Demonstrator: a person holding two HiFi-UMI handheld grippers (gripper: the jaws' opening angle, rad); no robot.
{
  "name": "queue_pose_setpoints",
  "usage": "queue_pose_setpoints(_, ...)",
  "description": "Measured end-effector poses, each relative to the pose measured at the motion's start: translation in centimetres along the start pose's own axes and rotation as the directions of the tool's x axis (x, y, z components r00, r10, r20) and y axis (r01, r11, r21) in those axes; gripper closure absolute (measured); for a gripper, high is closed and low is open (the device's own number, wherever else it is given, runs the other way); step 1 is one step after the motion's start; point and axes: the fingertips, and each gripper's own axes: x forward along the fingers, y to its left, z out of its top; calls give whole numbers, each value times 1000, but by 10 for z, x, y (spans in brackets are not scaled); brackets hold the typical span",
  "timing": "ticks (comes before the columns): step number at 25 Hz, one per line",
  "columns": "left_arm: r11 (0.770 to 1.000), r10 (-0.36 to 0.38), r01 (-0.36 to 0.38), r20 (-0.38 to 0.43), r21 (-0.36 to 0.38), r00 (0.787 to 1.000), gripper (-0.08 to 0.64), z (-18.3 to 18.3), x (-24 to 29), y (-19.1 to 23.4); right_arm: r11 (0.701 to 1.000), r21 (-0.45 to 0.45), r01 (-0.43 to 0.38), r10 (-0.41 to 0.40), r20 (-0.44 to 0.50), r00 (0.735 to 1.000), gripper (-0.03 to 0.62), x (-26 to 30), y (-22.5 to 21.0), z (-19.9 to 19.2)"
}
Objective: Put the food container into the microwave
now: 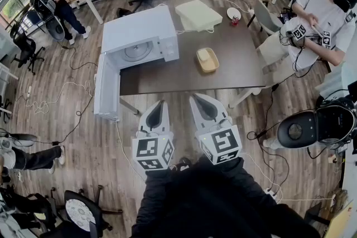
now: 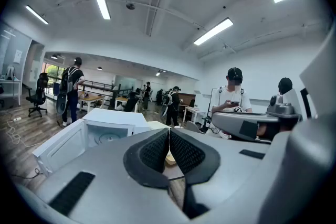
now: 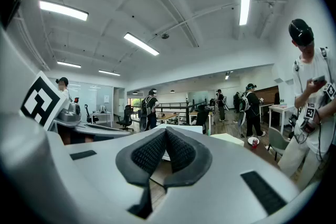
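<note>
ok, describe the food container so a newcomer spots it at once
Find the dark table with the white microwave, door open, at its left. To the microwave's right, near mid-table, sits the food container. It is a small, shallow yellowish tray, unlike the larger pale box behind it.

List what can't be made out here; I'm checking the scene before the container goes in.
- Food container: its contents are too small to tell in the head view. In the left gripper view only a sliver shows past the shut left gripper.
- Microwave: mostly hidden behind the shut right gripper in the right gripper view.
- Small red item: too small to identify in the head view.
</note>
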Motion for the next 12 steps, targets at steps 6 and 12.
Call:
queue_pose_setpoints(6,1000,-7,7,-6,-11,1000,525,-6,4,7,999,31,18,-18,-4,1000,568,6,-3,-7)
queue_pose_setpoints(12,1000,-22,22,-12,-21,1000,525,-12,-1,17,999,26,34,-33,-48,998,568,13,9,-22)
